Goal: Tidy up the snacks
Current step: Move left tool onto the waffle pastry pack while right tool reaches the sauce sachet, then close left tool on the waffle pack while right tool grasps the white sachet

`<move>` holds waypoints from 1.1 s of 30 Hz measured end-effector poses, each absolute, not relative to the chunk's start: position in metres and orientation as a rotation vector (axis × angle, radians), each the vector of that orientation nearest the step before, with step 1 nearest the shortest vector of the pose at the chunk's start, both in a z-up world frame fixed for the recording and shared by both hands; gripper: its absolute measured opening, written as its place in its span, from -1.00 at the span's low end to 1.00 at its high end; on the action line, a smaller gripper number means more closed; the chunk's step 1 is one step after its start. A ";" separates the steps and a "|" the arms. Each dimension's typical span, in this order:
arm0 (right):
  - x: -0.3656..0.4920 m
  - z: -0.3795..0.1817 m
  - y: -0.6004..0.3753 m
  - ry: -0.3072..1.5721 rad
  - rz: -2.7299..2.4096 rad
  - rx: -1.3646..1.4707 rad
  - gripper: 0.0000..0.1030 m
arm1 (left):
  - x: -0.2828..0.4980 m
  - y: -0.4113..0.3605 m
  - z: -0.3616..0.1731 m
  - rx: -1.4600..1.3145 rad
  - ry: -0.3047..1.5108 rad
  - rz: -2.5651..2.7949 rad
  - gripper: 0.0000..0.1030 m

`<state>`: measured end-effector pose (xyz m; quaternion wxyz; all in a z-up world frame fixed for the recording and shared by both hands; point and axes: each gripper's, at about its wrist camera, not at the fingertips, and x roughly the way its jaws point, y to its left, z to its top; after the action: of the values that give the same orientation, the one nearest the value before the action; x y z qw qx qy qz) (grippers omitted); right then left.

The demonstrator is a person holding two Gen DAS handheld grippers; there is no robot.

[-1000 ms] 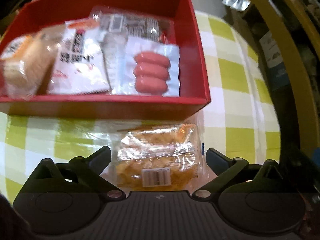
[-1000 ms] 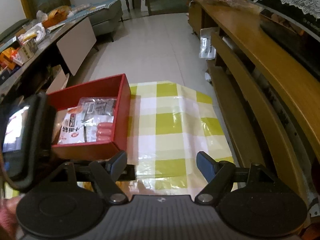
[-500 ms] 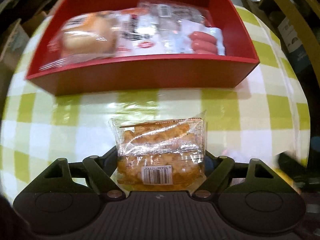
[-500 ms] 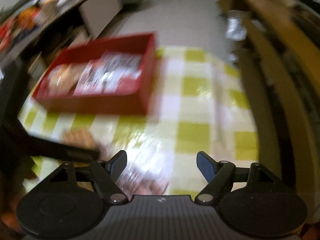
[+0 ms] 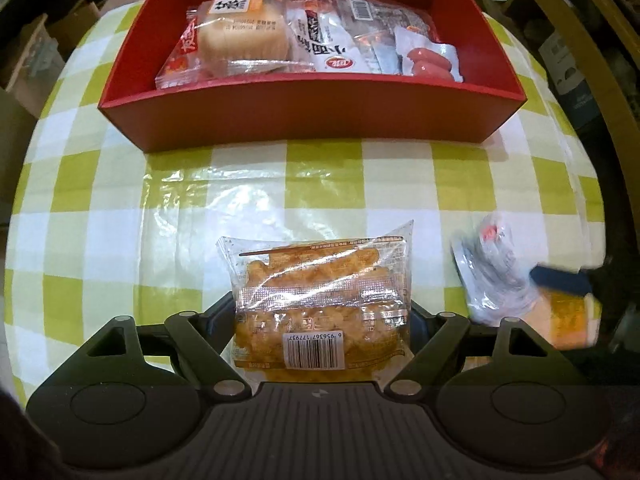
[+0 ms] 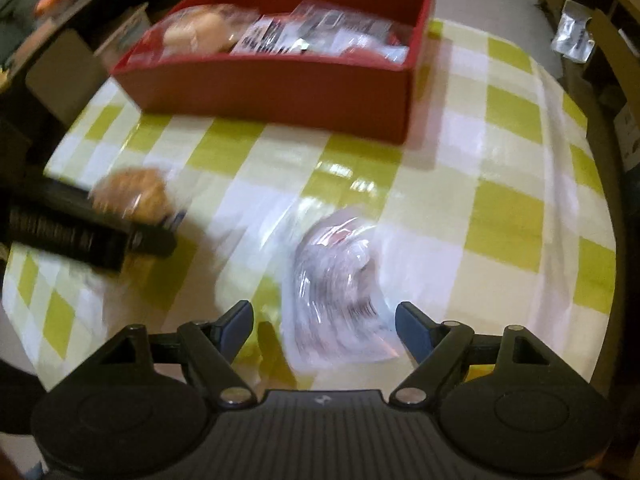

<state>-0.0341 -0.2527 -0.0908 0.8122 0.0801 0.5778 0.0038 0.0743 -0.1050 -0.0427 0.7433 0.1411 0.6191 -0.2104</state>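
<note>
Maybe the left gripper [image 5: 322, 316], squeezing the crispy snack bag [image 5: 320, 300], crushes it, while the opening right gripper [image 6: 324, 324], holding nothing, misses the clear packet [image 6: 336, 292].

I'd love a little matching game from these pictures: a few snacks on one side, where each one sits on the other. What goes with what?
Things:
1. Sausage pack
2. Bag of fried twists
3. Bread bun pack
4. Clear blurry packet

Places:
A. Left part of the red box
B. On the checked cloth between the open right tongs
C. Right part of the red box
D. Held in the left tongs

Pairs: 1-C, 2-D, 3-A, 4-B
</note>
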 end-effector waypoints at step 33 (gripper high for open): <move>-0.013 -0.087 -0.244 1.207 -0.228 0.132 0.03 | 0.085 -0.092 -0.063 0.348 1.383 -0.454 0.66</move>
<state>-0.0127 -0.2444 -0.0875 0.8152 0.0618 0.5658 -0.1070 0.0853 -0.0920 -0.0625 0.7329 0.1582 0.6287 -0.2064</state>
